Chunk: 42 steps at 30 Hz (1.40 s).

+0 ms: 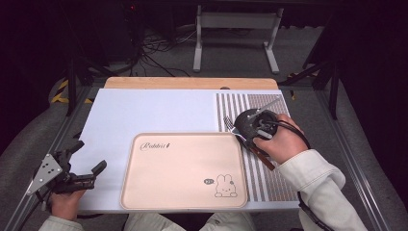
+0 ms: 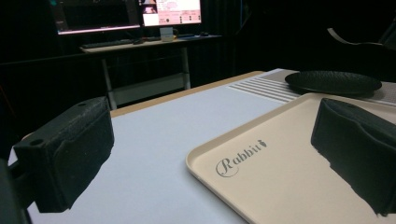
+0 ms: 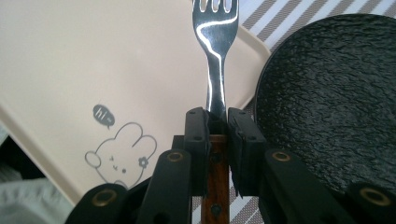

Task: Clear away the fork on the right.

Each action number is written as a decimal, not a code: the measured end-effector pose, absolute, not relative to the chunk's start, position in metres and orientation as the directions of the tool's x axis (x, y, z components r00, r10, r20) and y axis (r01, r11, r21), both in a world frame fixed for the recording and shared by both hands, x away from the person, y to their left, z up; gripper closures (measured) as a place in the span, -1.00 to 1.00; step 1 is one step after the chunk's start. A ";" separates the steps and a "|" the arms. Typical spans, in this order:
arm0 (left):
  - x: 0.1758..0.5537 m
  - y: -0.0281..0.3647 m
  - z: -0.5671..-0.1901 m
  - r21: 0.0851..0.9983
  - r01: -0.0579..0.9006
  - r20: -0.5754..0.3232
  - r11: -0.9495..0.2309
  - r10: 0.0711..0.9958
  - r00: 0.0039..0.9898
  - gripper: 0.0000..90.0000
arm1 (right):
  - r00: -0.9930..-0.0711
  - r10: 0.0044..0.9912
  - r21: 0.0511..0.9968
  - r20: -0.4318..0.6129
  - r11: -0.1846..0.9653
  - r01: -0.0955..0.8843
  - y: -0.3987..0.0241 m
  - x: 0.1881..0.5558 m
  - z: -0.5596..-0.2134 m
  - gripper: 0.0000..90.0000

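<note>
Black jaws of the right claw [image 3: 217, 119] pinch a fork [image 3: 215, 60] where the steel neck meets the wooden handle, tines toward the top of the right gripper view.

Fork held over the right edge of the beige tray [image 3: 93, 60], just beside the black plate [image 3: 336, 98] on the striped mat [image 1: 269, 163]. Risk: with so narrow a grip near the handle the fork may pivot or slip, and the tines may catch the tray rim or strike the plate. Left claw [image 1: 84, 161], lower left of the high view, stands spread with nothing between its jaws.
</note>
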<state>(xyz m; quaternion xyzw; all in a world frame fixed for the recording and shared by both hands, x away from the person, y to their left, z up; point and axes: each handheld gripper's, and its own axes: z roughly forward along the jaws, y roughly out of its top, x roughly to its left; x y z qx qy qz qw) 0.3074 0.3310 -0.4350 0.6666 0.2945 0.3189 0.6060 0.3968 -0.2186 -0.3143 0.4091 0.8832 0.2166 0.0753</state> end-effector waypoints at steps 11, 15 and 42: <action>0.307 0.331 -0.435 0.996 0.005 0.068 -0.091 0.779 0.624 -1.00 | -0.522 0.850 0.420 0.066 0.451 0.788 -0.203 0.400 -0.322 0.76; 0.307 0.331 -0.435 0.996 0.006 0.067 -0.090 0.779 0.624 -1.00 | -0.506 0.861 0.406 0.045 0.447 0.797 -0.197 0.401 -0.326 0.76; 0.307 0.332 -0.434 0.996 0.003 0.069 -0.091 0.778 0.625 -1.00 | -0.386 0.920 0.372 0.073 0.334 0.866 -0.174 0.407 -0.358 0.76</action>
